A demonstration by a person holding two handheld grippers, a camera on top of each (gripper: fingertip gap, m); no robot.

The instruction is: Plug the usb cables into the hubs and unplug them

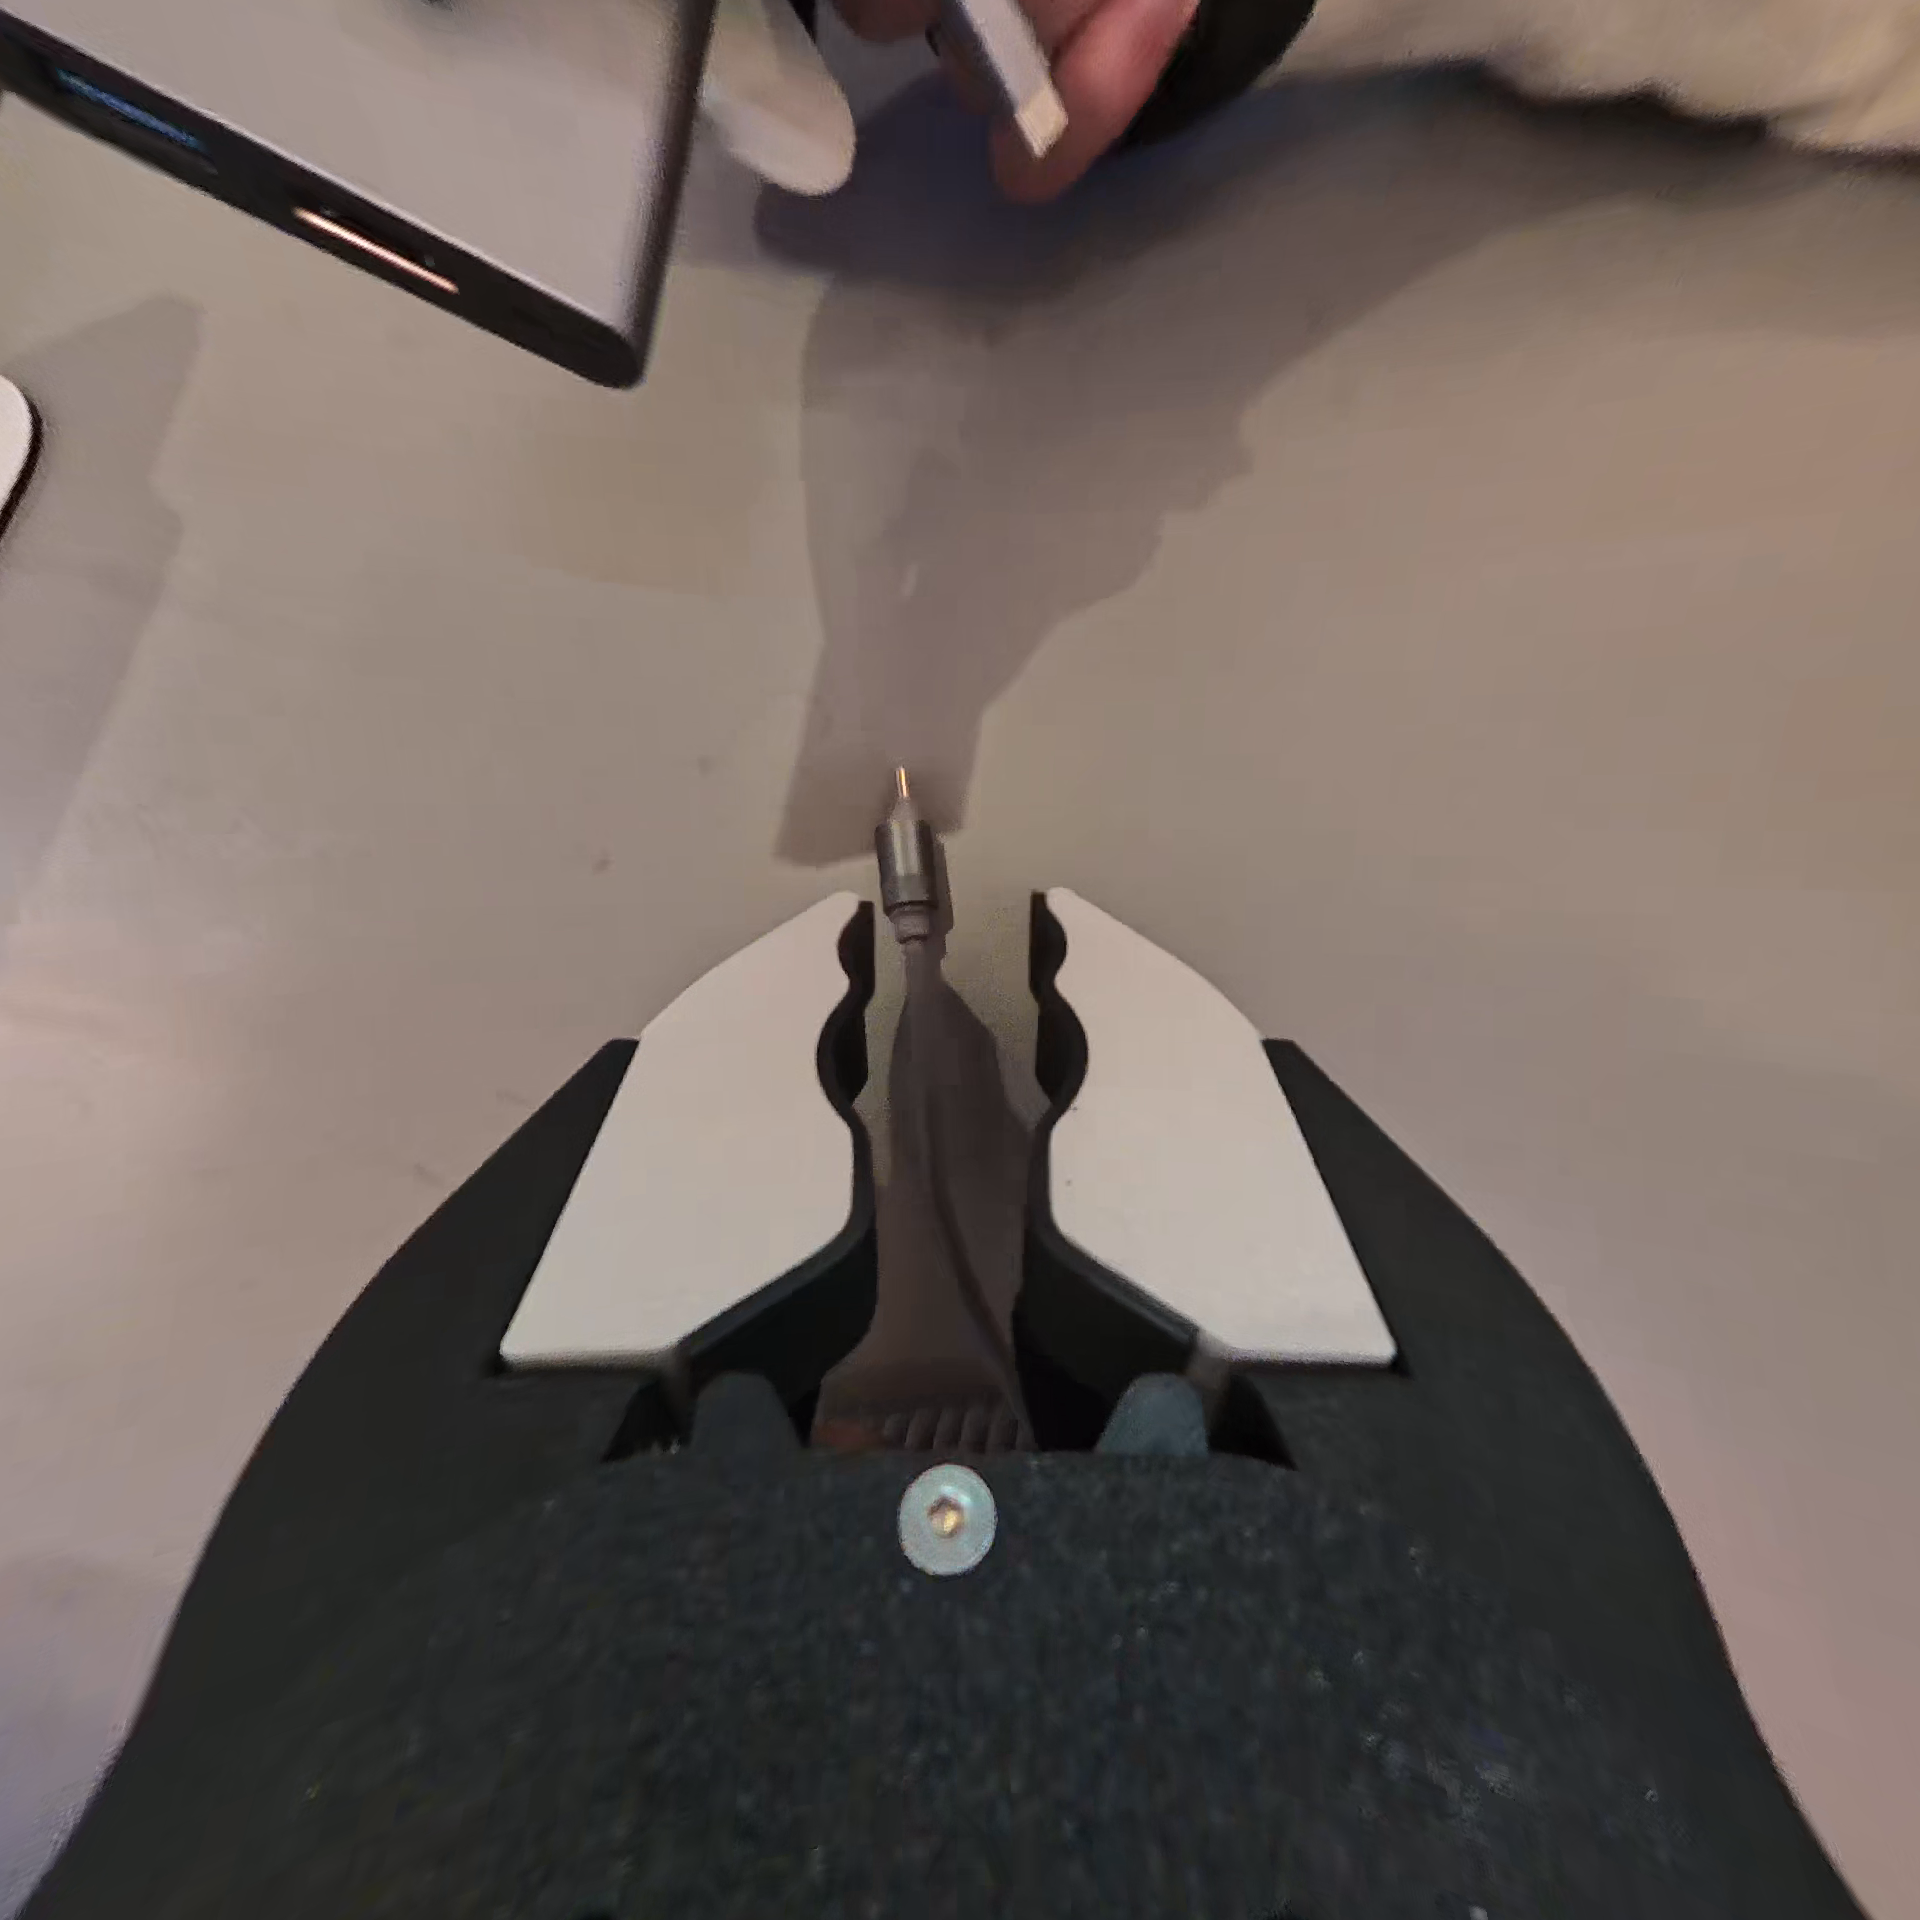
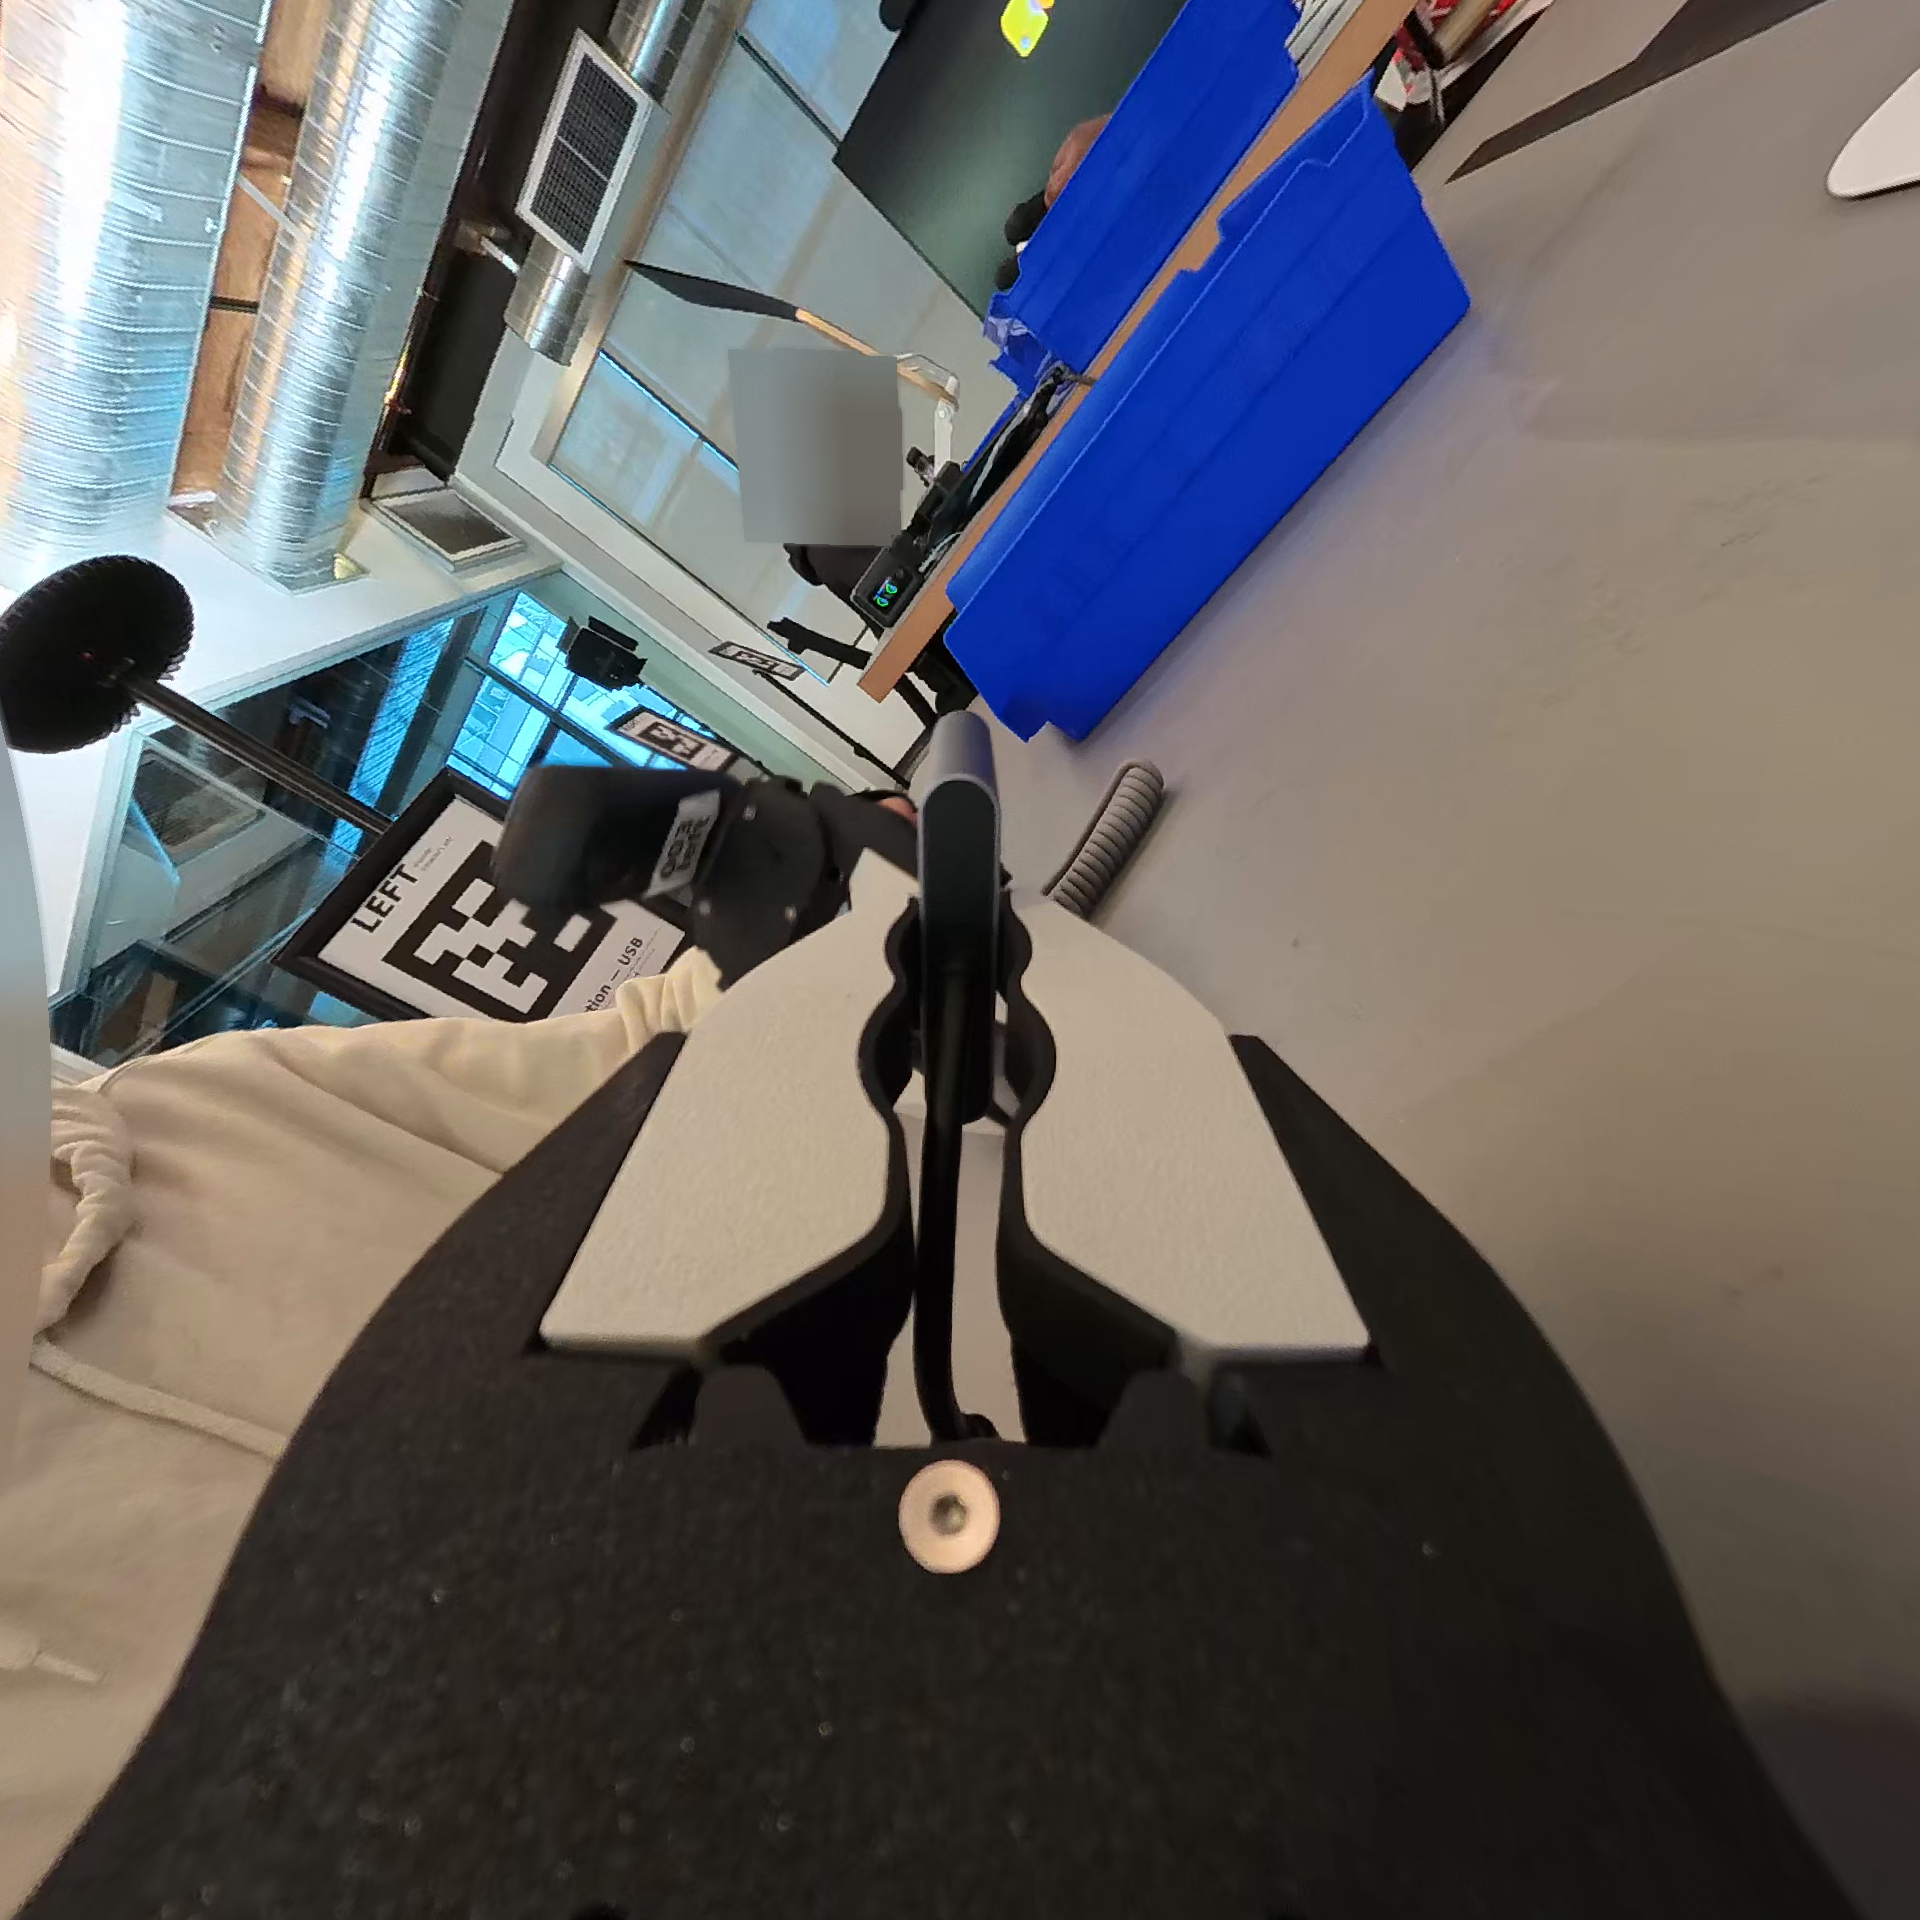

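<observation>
In the left wrist view, my left gripper (image 1: 948, 904) is open and low over the grey table (image 1: 1455, 727). A thin grey usb cable runs between the jaws without being pinched, and its metal plug (image 1: 902, 854) sticks out past the fingertips. A grey hub (image 1: 416, 177) with dark port edges is at the top left, apart from the plug. In the right wrist view, my right gripper (image 2: 956, 925) is shut on this hub (image 2: 958, 821), seen edge-on, with a black cable trailing back between the fingers. The left gripper's black body (image 2: 623, 842) is just beyond on the left.
A hand (image 1: 1091, 114) with a white bar-shaped piece (image 1: 1013, 83) and a cream sleeve (image 1: 1662, 73) are at the top. A white device edge (image 1: 12, 457) is at far left. Blue bins (image 2: 1195, 468), a grey ribbed tube (image 2: 1107, 831) and a marker board (image 2: 488, 935) are on the table.
</observation>
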